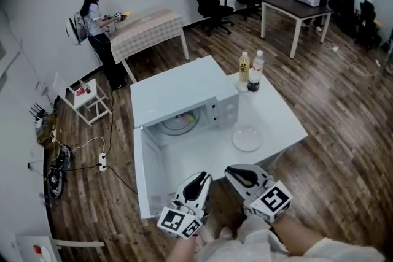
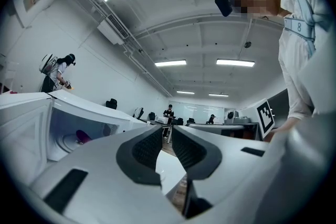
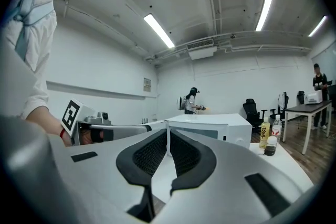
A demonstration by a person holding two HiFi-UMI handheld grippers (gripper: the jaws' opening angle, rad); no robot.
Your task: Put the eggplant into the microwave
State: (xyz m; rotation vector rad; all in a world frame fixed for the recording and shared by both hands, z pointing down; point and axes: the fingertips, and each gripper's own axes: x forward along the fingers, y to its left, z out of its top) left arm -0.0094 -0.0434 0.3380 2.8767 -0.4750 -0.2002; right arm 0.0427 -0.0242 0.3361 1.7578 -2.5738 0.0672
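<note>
— Where does your head camera look?
— Steeply down on the microwave [image 1: 178, 92] and white table [image 1: 276, 123], close below me.
— And the gripper cameras?
— Each looks nearly level along its jaws. The one on my left gripper [image 1: 199, 180] sees the microwave's open cavity, the one on my right gripper [image 1: 238, 173] its outside. All views share it.

Your left gripper [image 2: 167, 131] points about level, its jaws a narrow gap apart with nothing between them. To its left stands the microwave [image 2: 84, 108], door [image 2: 21, 128] swung open, and the purple eggplant [image 2: 83, 137] lies inside on the turntable [image 2: 67, 141]. Far left, a person with a backpack [image 2: 56, 72] stands at the wall. Your own sleeve [image 2: 299, 76] fills the right edge, with a marker cube [image 2: 265, 117] just below it.
</note>
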